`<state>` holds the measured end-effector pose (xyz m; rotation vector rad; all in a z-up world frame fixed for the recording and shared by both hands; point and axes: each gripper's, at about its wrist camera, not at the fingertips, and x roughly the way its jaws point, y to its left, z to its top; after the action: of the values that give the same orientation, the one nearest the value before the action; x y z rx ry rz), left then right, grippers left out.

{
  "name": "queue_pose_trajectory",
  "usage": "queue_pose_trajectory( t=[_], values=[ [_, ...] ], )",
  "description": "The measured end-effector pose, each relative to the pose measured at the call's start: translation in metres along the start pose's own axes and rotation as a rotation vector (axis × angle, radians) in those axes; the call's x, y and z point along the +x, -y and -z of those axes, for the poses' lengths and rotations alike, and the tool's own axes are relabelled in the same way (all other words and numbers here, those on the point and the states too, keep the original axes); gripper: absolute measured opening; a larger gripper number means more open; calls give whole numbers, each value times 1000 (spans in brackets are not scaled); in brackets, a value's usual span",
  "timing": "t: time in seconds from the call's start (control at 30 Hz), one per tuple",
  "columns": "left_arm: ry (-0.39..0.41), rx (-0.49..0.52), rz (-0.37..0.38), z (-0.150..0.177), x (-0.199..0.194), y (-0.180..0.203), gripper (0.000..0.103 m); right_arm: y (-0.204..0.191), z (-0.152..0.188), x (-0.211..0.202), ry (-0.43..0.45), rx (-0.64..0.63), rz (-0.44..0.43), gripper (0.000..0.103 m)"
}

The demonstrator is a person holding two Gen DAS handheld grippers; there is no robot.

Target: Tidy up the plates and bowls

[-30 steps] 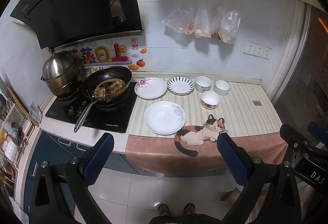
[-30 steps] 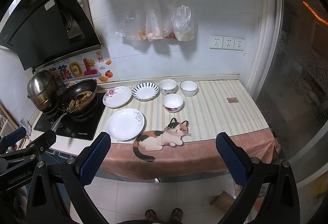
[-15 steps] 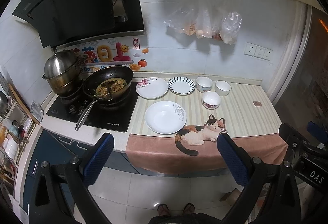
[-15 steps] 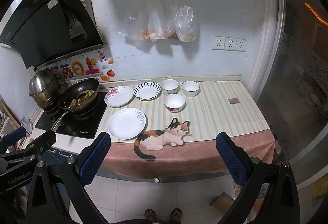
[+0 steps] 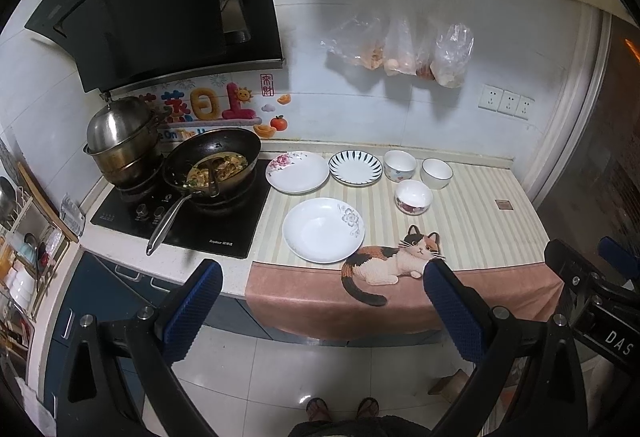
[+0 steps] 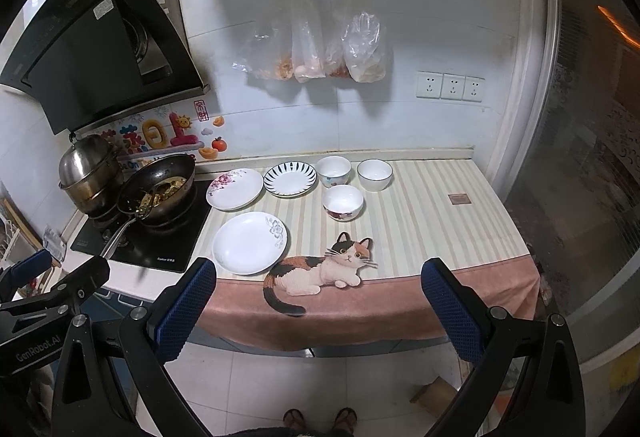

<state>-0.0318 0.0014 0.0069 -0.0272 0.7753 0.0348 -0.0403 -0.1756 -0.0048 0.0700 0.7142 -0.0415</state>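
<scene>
Three plates lie on the striped counter: a large white plate [image 5: 323, 230] [image 6: 250, 242] near the front, a pink-flowered plate [image 5: 297, 172] [image 6: 235, 189] and a blue-striped plate [image 5: 355, 168] [image 6: 291, 178] behind it. Three small white bowls sit to their right: one with a flower base [image 5: 413, 196] [image 6: 343, 201], one at the back [image 5: 400, 165] [image 6: 333, 171], one with a dark rim [image 5: 437, 173] [image 6: 374, 174]. My left gripper [image 5: 322, 301] and right gripper [image 6: 318, 301] both hang open in front of the counter's edge, well short of the dishes, holding nothing.
A wok with food [image 5: 212, 165] [image 6: 158, 189] and a steel pot [image 5: 120, 141] stand on the black hob [image 5: 180, 213] at the left. A cat-print cloth [image 5: 392, 265] drapes over the counter's front. Plastic bags [image 6: 320, 49] hang on the wall. A person's feet [image 6: 318, 417] show on the floor tiles.
Both views have shifted slightly; the counter sits a touch lower and to the right in frame. Nothing on the counter has moved and both grippers stay open.
</scene>
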Motion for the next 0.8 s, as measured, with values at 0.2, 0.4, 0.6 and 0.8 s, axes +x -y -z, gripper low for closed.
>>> queue_pose_trajectory(
  t=[0.2, 0.4, 0.6, 0.8],
  values=[
    [-1, 0, 1, 0, 0, 1, 103, 1, 1, 1, 0, 0, -2, 103],
    [-2, 0, 0, 0, 1, 0, 103, 1, -2, 4, -2, 2, -2, 103],
    [-9, 4, -1, 0, 2, 0, 103, 2, -1, 4, -1, 3, -3, 103],
    [-1, 15, -3, 0, 14, -4, 103, 2, -7, 15, 6, 30, -22, 103]
  ],
)
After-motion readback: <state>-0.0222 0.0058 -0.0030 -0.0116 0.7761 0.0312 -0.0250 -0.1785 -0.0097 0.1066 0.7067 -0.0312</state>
